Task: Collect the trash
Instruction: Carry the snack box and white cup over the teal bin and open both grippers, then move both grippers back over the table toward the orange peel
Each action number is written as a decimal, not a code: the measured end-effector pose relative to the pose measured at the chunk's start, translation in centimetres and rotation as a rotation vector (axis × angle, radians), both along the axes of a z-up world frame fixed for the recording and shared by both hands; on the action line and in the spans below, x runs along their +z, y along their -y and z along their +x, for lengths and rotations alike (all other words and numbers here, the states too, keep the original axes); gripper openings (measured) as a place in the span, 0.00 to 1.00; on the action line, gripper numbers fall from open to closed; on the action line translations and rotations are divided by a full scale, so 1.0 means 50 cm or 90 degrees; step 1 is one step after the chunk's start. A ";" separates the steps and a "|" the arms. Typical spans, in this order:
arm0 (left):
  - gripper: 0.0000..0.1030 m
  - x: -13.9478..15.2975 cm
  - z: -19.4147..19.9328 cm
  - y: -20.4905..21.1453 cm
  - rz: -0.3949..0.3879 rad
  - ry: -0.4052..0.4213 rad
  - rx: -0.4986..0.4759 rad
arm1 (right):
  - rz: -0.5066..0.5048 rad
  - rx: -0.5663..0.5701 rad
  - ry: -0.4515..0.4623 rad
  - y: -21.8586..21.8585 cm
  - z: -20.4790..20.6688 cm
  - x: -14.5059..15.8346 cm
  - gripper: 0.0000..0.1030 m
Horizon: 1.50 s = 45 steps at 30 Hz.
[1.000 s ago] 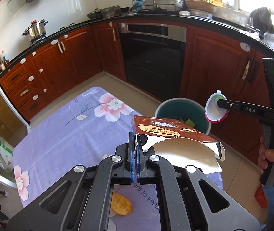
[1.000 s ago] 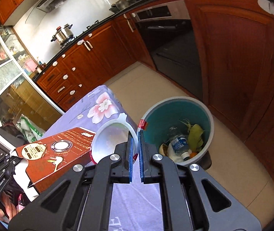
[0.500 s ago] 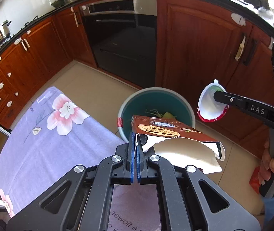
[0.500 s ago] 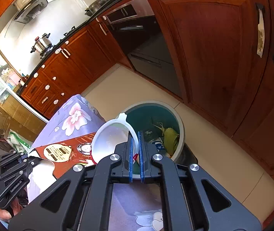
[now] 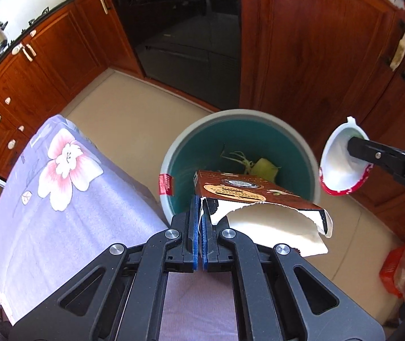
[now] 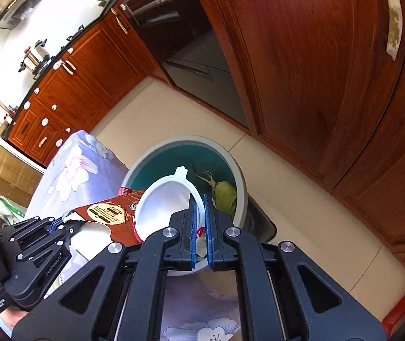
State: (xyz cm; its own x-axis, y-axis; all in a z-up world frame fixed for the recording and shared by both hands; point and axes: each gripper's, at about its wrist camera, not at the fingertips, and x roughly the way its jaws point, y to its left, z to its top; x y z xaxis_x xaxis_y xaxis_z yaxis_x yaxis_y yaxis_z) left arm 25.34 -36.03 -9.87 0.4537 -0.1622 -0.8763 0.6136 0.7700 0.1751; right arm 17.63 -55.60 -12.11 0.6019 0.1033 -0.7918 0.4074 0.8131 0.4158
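Box (image 5: 248, 196) and cup (image 5: 342, 164) have moved closer over the bin (image 5: 231, 116).

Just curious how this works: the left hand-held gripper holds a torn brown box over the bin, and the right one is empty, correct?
Not quite. The right hand-held gripper is not empty: it is shut on a white cup, as the right wrist view shows. The left hand-held gripper does hold the torn brown box over the bin.

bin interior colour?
Teal inside the bin, with a pale grey rim; clearest in the left wrist view.
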 end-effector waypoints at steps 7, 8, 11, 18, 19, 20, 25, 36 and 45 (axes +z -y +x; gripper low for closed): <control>0.03 -0.022 -0.003 0.028 0.101 0.045 -0.014 | 0.004 0.007 -0.018 0.008 0.031 -0.023 0.05; 0.03 -0.023 -0.005 0.028 0.109 0.043 -0.018 | 0.006 0.009 -0.020 0.008 0.041 -0.025 0.05; 0.07 -0.025 -0.013 0.034 0.126 0.037 -0.030 | 0.010 0.015 -0.024 0.004 0.048 -0.034 0.05; 0.59 -0.003 -0.024 0.038 0.070 0.019 -0.040 | 0.008 0.018 -0.025 0.004 0.043 -0.037 0.07; 0.60 0.003 -0.028 0.038 0.059 0.019 -0.042 | 0.006 0.018 -0.026 0.003 0.043 -0.036 0.07; 0.62 0.008 -0.028 0.040 0.047 0.014 -0.044 | 0.005 0.020 -0.027 0.002 0.044 -0.035 0.07; 0.70 0.035 -0.020 0.025 -0.010 0.001 -0.025 | -0.002 0.023 -0.023 -0.006 0.051 -0.029 0.07; 0.77 0.032 -0.014 -0.015 -0.049 -0.047 -0.008 | -0.010 0.041 -0.039 -0.026 0.074 -0.031 0.10; 0.87 0.037 -0.028 -0.038 -0.067 -0.047 -0.010 | -0.017 0.048 -0.027 -0.050 0.074 -0.016 0.61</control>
State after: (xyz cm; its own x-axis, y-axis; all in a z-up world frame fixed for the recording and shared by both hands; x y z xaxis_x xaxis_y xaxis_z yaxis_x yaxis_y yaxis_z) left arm 23.92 -34.12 -8.01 0.3847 -0.2617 -0.8852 0.6341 0.7718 0.0474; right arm 21.34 -53.08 -12.91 0.5595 0.1255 -0.8192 0.3608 0.8530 0.3771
